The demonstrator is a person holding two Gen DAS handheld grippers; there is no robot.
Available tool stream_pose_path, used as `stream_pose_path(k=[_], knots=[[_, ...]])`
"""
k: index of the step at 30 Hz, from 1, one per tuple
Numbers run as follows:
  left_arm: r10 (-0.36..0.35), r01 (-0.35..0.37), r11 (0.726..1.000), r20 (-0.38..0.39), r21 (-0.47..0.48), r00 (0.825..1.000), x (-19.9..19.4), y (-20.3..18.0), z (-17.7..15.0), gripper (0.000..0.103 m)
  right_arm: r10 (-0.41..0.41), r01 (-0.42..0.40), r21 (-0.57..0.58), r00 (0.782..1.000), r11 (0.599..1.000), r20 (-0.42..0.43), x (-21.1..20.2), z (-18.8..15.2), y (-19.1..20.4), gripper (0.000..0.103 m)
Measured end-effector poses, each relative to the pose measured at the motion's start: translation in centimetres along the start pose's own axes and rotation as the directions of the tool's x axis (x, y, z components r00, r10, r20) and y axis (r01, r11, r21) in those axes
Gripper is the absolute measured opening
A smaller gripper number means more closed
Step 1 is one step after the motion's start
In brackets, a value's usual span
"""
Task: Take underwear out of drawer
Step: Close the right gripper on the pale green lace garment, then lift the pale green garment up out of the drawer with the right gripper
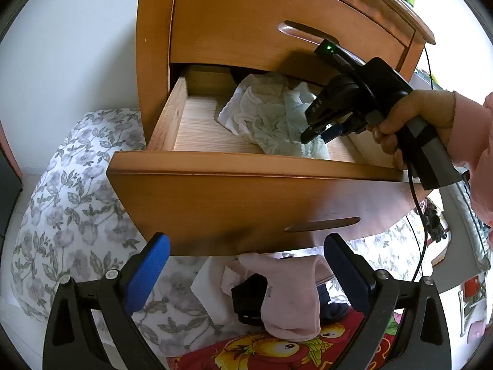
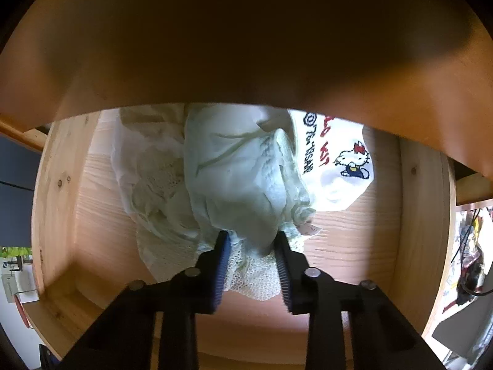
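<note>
- Blue pads (image 2: 222, 265) of right gripper (image 2: 251, 240) pinched pale green underwear (image 2: 234, 178) in drawer (image 2: 354, 246) — grasp step.
- Left gripper (image 1: 246, 246) hung open, empty, near drawer front.
- Next move probably needs a straight lift, clearing cabinet (image 1: 246, 15).

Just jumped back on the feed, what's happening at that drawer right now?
A person is pulling underwear out of the open lower drawer of a wooden nightstand. The right gripper points down into the drawer with its jaws closed on a fold of the pale green underwear, which still lies on the drawer floor next to a white cartoon-print piece. The left gripper hangs open in front of the drawer, holding nothing. Some clothes already lie on the bed below.
</note>
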State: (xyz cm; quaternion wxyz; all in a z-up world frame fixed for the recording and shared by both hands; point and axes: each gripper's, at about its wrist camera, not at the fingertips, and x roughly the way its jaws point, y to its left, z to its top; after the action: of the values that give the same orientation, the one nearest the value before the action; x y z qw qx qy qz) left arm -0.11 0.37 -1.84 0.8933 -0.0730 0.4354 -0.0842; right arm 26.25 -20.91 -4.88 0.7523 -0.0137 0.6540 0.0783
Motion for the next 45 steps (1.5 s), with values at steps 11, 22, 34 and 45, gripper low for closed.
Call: stream_pose_path(k=[11,22,34,45], knots=[[0.013,-0.013,1.000,-0.024,0.002,1.000,0.0,-0.1,-0.1,0.100,-0.017,0.018,-0.019,0.998,1.000,0.056,-2.1,-1.7,0.1,0.013],[0.016,-0.015,1.000,-0.041,0.022,0.999,-0.5,-0.8,-0.2,0.100,0.051,-0.049,-0.016,0.985,0.999,0.166,-6.2,-4.8,-1.0,0.012],[0.044,-0.041,0.997,-0.052,0.061,0.998,-0.6,-1.4,0.1,0.100,0.258,-0.269,-0.003,0.921,0.963,0.292,-9.2,-7.2,-2.0,0.012],[0.049,-0.044,0.996,-0.060,0.076,0.997,-0.6,-2.4,0.0,0.100,0.371,-0.392,-0.021,0.850,0.920,0.374,-12.6,-8.2,-2.8,0.012]])
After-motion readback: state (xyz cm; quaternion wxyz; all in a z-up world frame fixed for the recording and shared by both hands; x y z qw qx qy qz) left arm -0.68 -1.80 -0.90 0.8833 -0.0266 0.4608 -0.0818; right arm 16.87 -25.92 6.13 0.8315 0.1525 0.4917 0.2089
